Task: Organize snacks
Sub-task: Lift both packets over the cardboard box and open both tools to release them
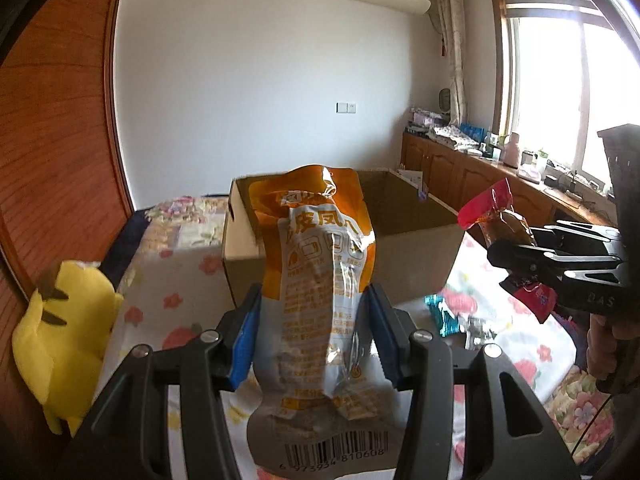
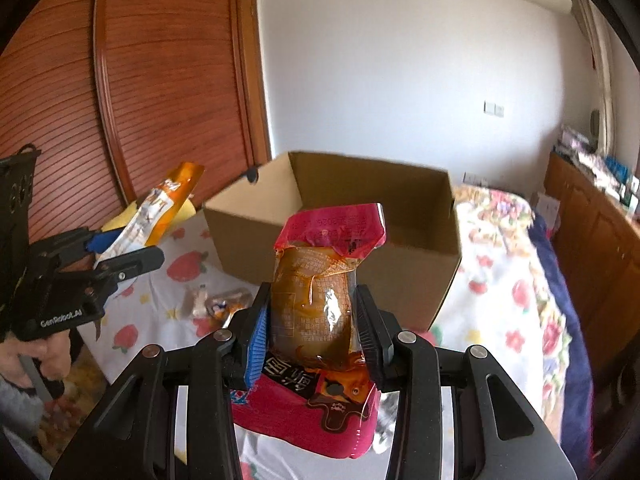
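Two hand-held grippers are raised above a bed (image 1: 168,280) covered with a flowered sheet, each clamped on a snack packet.

Left wrist view, from left to right: a yellow plush toy (image 1: 60,344) lies on the bed to the left of the left hand-held gripper (image 1: 316,332). That gripper's blue pads (image 1: 244,340) press both sides of an orange packet (image 1: 320,300), which stands upright between the fingers with its barcode end nearest the camera. Just beyond the packet's top sits an open cardboard box (image 1: 416,256) on the bed. To the right of the fingers, a shiny teal wrapper (image 1: 444,316) lies on the sheet; its contents are too blurred to tell. Further right, the right hand-held gripper (image 1: 516,264) is held at about the same height, closed on a red packet (image 1: 500,220) that points toward the box. A wooden cabinet (image 1: 472,176) under a window (image 1: 560,92) runs along the far right.

Right wrist view, from left to right: the left hand-held gripper (image 2: 128,248) and its orange packet (image 2: 160,208) appear at the left, near a brown wooden door (image 2: 160,80). A few small wrapped snacks (image 2: 216,304) lie on the sheet between that gripper and the box (image 2: 404,272). In the centre, the right hand-held gripper (image 2: 312,328) squeezes the red packet (image 2: 316,312) around its clear brown middle, upright, with the open box straight ahead of it. The bed (image 2: 516,288) stretches away to the right.
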The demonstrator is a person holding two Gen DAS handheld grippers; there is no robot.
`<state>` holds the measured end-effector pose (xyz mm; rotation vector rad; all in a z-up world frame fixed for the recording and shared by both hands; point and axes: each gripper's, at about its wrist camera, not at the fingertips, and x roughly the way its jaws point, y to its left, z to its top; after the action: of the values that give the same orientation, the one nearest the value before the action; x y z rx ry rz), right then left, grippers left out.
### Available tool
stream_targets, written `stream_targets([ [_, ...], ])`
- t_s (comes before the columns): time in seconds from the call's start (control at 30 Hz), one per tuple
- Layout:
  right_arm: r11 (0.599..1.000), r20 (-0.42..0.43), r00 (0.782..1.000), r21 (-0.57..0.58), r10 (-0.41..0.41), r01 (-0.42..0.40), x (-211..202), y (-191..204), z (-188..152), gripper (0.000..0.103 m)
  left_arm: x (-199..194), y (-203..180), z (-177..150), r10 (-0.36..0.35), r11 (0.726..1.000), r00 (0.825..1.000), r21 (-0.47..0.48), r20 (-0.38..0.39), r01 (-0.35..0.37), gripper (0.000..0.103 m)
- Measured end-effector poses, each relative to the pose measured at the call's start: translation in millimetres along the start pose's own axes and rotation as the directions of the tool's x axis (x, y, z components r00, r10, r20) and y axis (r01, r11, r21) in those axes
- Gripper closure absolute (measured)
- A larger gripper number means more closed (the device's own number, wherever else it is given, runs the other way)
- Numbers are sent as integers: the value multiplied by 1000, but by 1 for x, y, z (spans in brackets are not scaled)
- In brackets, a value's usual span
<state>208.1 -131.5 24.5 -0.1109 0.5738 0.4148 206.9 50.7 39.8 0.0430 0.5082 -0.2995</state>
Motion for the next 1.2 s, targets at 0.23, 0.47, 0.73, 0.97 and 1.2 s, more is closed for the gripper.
stream_targets([
  [0.23,998,34,999,-57,5,-3,-3,-5,31,63,9,-1,36,-8,999,1000,45,30,6,53],
  [0.47,994,51,999,-107,-9,14,4,-10,59,63,27,-2,65,-15,998,999,64,48,12,53],
  [0.73,993,67,998,-114,-2,9,30,-21,82,63,60,6,87,-11,997,998,77,59,7,53],
  [0.97,994,35,999,-110,5,-1,73,-38,85,63,100,25,90,-6,999,1000,54,29,4,53],
  [1.2,995,-9,1000,-100,6,-7,117,-55,83,63,147,36,83,-5,999,1000,46,-19,6,52],
])
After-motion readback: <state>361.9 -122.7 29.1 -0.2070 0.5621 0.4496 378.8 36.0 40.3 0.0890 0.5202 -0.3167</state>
